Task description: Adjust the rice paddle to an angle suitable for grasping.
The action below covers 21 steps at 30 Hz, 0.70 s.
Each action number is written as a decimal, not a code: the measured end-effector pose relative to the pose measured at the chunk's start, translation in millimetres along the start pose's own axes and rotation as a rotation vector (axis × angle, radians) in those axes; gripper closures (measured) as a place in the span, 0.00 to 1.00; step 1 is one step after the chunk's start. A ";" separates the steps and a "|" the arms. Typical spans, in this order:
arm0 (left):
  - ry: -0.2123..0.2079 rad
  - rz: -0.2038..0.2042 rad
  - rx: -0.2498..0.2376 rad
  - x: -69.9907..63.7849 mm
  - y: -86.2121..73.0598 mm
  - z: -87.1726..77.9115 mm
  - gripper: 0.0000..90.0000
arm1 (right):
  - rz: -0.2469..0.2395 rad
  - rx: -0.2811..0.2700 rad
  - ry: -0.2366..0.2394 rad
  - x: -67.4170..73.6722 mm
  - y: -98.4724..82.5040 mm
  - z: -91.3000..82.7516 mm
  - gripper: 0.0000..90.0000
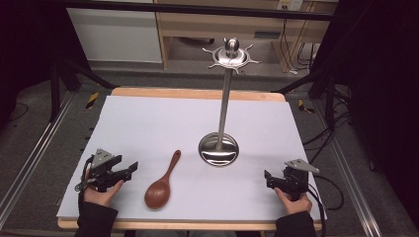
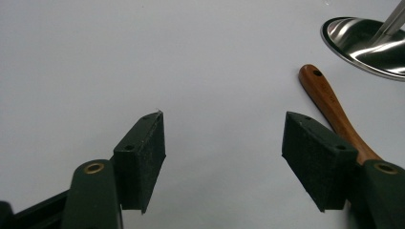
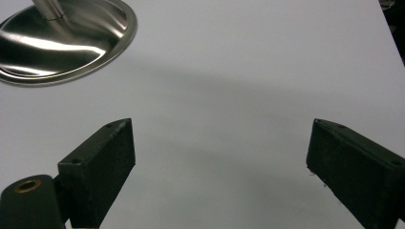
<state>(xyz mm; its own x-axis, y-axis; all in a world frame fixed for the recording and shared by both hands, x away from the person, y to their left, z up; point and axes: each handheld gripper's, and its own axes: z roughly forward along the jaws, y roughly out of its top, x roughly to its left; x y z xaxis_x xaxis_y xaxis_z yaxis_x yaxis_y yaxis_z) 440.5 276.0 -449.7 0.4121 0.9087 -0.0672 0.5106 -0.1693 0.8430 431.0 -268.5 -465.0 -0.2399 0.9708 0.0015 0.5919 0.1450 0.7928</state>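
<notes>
A brown wooden spoon [image 1: 162,181] lies flat on the white table cover, bowl toward the person, handle pointing away; its handle [image 2: 329,102] has a small hole near the end. A steel stand [image 1: 223,103] with a round base [image 1: 218,149] and a hooked crown [image 1: 231,53] rises behind it; the base [image 3: 62,36] gleams at the upper left of the right gripper view. My left gripper [image 1: 131,169] rests at the front left, left of the spoon, jaws wide apart with nothing between them [image 2: 222,152]. My right gripper [image 1: 267,178] sits at the front right, open and empty [image 3: 219,167].
The white cover [image 1: 163,123] lies on a wooden table whose edge [image 1: 197,93] shows at the back. Metal rails [image 1: 29,163] run along both sides. Cables trail on the floor at the right [image 1: 326,138]. Shelving stands beyond the table.
</notes>
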 end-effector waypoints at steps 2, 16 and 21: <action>-0.001 0.006 0.002 -2.1 1.1 -1.3 0.35 | -0.011 -0.003 0.002 3.2 -0.3 -0.5 0.11; -0.032 0.036 -0.005 -20.2 8.3 -3.2 0.37 | -0.009 0.011 0.025 7.5 -0.5 -2.0 0.09; -0.043 0.048 -0.007 -25.1 12.0 -3.2 0.37 | -0.011 0.011 0.025 9.4 -0.2 -2.1 0.09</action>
<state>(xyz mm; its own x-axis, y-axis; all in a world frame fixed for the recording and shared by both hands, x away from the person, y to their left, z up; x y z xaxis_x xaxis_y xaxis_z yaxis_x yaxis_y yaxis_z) 433.9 252.3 -436.3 0.4679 0.8824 -0.0494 0.4843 -0.2092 0.8495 427.0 -259.9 -463.9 -0.2656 0.9641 0.0077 0.5978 0.1584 0.7859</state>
